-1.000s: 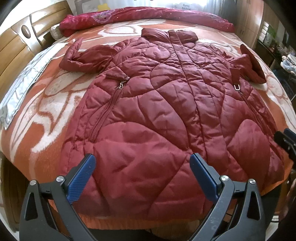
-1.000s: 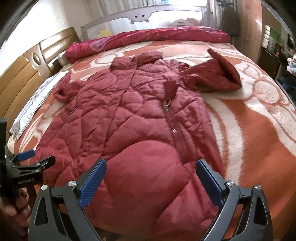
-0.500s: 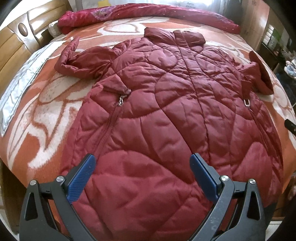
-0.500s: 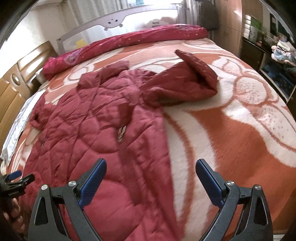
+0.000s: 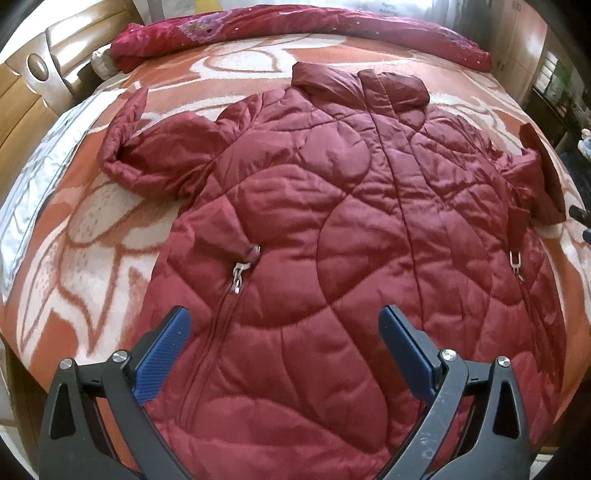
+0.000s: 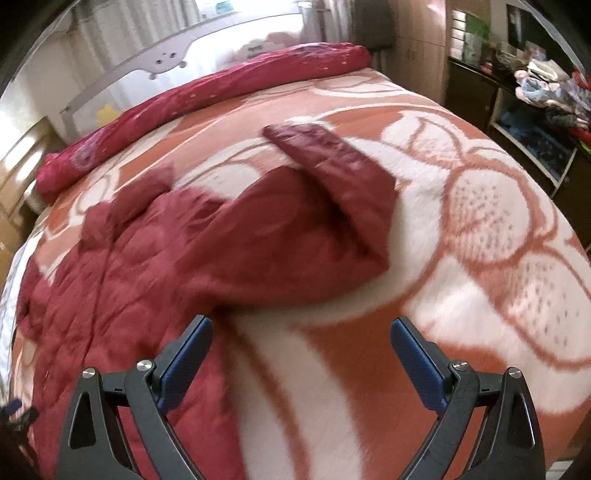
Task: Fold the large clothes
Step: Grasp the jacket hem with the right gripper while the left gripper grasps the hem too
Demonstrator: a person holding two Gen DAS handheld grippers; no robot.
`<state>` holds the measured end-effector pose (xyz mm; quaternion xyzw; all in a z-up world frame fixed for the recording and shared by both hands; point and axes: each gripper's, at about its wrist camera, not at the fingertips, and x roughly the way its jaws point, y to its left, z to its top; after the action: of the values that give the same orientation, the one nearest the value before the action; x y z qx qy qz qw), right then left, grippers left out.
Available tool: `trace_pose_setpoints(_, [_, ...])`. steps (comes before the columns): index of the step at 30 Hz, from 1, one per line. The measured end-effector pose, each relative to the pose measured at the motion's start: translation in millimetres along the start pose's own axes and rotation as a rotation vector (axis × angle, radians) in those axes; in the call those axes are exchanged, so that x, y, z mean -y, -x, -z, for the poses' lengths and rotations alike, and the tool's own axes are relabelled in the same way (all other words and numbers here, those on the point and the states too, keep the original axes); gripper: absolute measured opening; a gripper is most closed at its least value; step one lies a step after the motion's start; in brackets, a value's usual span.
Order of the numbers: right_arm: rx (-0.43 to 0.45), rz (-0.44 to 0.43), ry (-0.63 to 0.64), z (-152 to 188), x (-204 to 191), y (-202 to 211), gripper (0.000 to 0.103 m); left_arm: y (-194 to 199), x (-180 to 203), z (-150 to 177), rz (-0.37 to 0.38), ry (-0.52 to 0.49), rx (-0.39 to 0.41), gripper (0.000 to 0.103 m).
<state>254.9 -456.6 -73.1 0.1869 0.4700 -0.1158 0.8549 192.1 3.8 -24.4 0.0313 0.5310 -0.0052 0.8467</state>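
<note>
A dark red quilted jacket (image 5: 332,229) lies spread flat on the bed, collar far, hem near. Its left sleeve (image 5: 147,147) is bent beside the body, its right sleeve (image 5: 535,177) lies at the right. My left gripper (image 5: 284,332) is open and empty, hovering over the jacket's lower middle. My right gripper (image 6: 301,341) is open and empty, above the blanket just right of the jacket (image 6: 129,280), with the folded right sleeve (image 6: 314,206) ahead of it. The right wrist view is blurred.
An orange and white flowered blanket (image 5: 92,236) covers the bed. A rolled red quilt (image 5: 295,26) lies along the far edge. A wooden headboard (image 5: 26,85) stands at the left. Shelves with clutter (image 6: 535,96) stand to the right of the bed.
Both grippers have moved forward over the bed. The right gripper has swung right, off the jacket's hem and over the blanket toward the right sleeve. Both stay open.
</note>
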Motion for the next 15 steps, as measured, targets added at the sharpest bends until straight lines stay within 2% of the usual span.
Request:
trace_pose_setpoints(7, [0.035, 0.112, 0.056, -48.9, 13.8, -38.1, 0.094, -13.3, 7.7, -26.3, 0.000, -0.007, -0.012, 0.102])
trace_pose_setpoints(9, [0.029, 0.127, 0.065, -61.0, 17.4, -50.9, 0.085, -16.8, 11.1, -32.8, 0.002, -0.011, -0.009, 0.102])
trace_pose_setpoints(13, [0.028, 0.178, 0.100, -80.3, 19.1, -73.4, 0.075, -24.9, 17.0, -40.5, 0.002, -0.020, -0.018, 0.102])
trace_pose_setpoints(15, [0.032, 0.194, 0.127, -87.0, 17.3, -84.3, 0.061, -28.0, 18.8, -42.3, 0.004, -0.021, -0.019, 0.102])
